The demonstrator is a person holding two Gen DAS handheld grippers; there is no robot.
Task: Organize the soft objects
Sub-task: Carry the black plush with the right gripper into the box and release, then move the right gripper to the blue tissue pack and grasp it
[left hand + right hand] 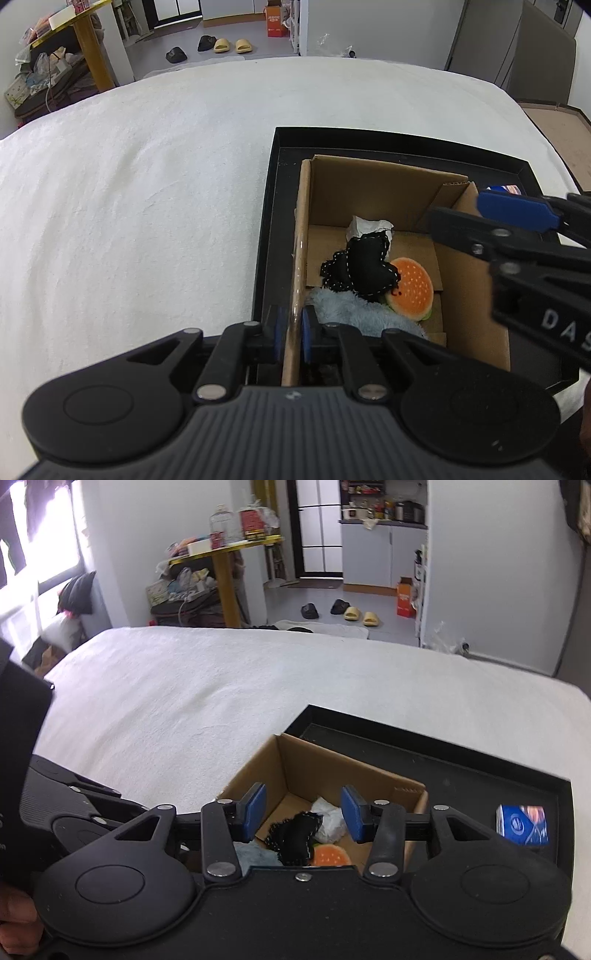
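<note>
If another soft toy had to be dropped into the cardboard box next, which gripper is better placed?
Right. The right gripper hangs open above the box, while the left gripper is clamped on its wall.

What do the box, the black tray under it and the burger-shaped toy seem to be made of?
The box looks like plain corrugated cardboard: matte brown, with fluting visible along a cut edge. The black tray looks rigid with a smooth, slightly glossy wall, perhaps plastic or coated board; which one is unclear. The burger toy looks like soft plush fabric: fuzzy orange bun dotted with pale stitched seeds.
</note>
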